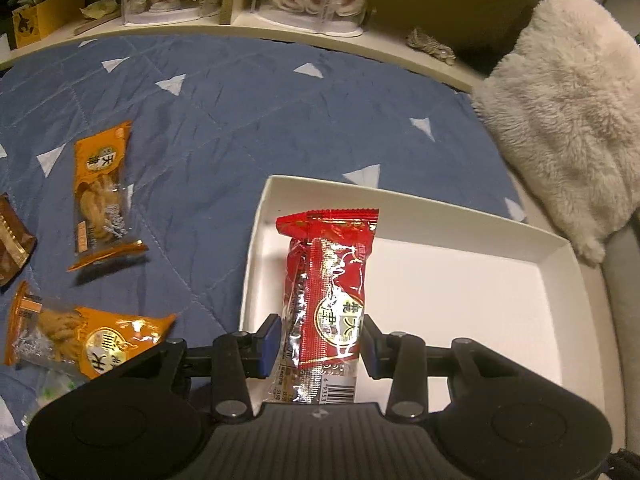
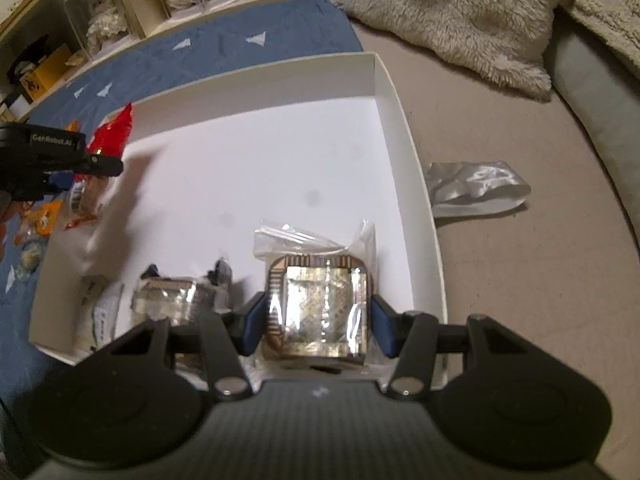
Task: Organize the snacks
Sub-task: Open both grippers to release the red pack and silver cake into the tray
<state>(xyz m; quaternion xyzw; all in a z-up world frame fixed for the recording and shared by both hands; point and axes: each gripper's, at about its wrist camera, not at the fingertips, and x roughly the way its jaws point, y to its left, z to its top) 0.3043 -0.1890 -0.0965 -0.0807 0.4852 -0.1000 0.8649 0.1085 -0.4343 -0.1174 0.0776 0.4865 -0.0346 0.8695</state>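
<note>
In the left wrist view my left gripper [image 1: 320, 332] is shut on a red snack packet [image 1: 336, 272], which stands upright over the left end of the white box [image 1: 440, 208]. In the right wrist view my right gripper [image 2: 318, 316] is shut on a square, clear-wrapped snack with a gold and silver pattern [image 2: 320, 304], low over the box's near right corner. A similar wrapped snack [image 2: 180, 296] lies on the box floor to its left. The red packet [image 2: 114, 132] shows at the box's left wall [image 2: 256, 76].
Two orange snack packets [image 1: 102, 192] [image 1: 92, 340] and a brown one [image 1: 10, 240] lie on the blue quilt left of the box. A silver packet [image 2: 476, 186] lies right of the box. A fluffy cushion [image 1: 560, 100] and a shelf [image 1: 240, 28] border the far side.
</note>
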